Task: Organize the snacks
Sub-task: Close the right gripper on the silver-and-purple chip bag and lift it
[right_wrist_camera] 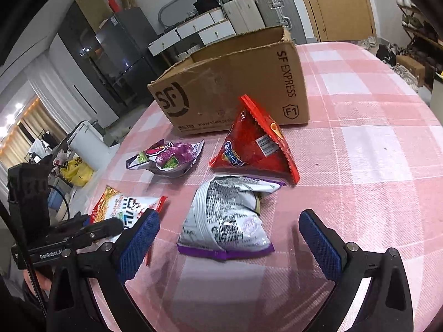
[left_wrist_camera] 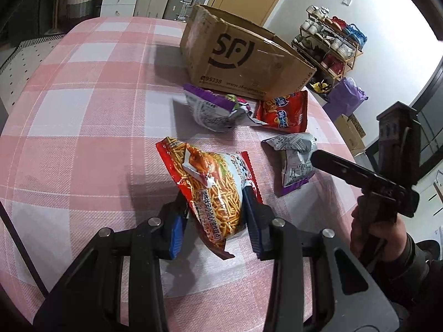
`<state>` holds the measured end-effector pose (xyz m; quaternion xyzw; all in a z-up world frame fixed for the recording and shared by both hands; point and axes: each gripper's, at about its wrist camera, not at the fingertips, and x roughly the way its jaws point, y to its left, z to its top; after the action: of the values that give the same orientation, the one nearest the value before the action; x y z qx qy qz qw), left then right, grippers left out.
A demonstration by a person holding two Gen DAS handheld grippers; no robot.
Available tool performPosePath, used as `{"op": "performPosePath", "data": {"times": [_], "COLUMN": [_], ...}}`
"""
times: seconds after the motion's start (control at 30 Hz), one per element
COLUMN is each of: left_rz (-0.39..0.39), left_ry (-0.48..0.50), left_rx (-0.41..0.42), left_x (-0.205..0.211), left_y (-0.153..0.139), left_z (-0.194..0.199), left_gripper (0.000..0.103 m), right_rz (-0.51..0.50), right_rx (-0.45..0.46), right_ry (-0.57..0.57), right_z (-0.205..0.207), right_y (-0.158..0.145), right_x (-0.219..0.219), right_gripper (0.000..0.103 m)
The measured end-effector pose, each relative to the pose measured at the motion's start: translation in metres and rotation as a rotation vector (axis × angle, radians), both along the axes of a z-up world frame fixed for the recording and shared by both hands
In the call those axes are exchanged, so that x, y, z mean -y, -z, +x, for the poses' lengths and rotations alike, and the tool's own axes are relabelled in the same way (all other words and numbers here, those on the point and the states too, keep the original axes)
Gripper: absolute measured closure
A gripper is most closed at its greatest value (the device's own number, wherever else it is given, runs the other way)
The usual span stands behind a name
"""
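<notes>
Left tongs clamp the noodle-snack bag; right tongs gape wide above a silver-purple packet

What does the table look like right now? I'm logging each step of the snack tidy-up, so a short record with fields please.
surface: pink checked tablecloth
box: open cardboard box, upright
left tongs: shut on noodle-snack bag
right tongs: open, either side of silver-purple bag
loose bags: red bag, crumpled purple bag
inside box: cannot tell
</notes>
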<state>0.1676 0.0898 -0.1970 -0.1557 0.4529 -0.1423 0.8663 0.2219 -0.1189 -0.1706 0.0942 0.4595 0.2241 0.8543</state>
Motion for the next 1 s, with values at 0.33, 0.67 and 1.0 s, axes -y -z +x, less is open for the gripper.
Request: {"op": "performPosePath", "data": {"times": [0.33,0.67,1.0], "left_rz": [-0.041,0.007,0.021], "left_ry": [-0.031,-0.081,-0.091], "left_rx": [-0.012,-0.008,-0.005], "left_x": [-0.018,-0.027,-0.024], "left_y": [0.002,-0.005,-0.01], "left_z": [-0.007,-0.018,-0.026], "left_gripper": [0.068,0.07,0.073], "right_rz": [0.003,-0.105,-0.027], "right_rx": [-0.026,-0.001,0.008], "right_ry": [-0.057,-0.103,-0.11], "right_z": [0.013,0.011,-0.002], "right_y": [0.01,0.013,0.008], "right_x": [-0.02,-0.039,-0.019], "right_gripper": [0.001,0.041,0.051]}}
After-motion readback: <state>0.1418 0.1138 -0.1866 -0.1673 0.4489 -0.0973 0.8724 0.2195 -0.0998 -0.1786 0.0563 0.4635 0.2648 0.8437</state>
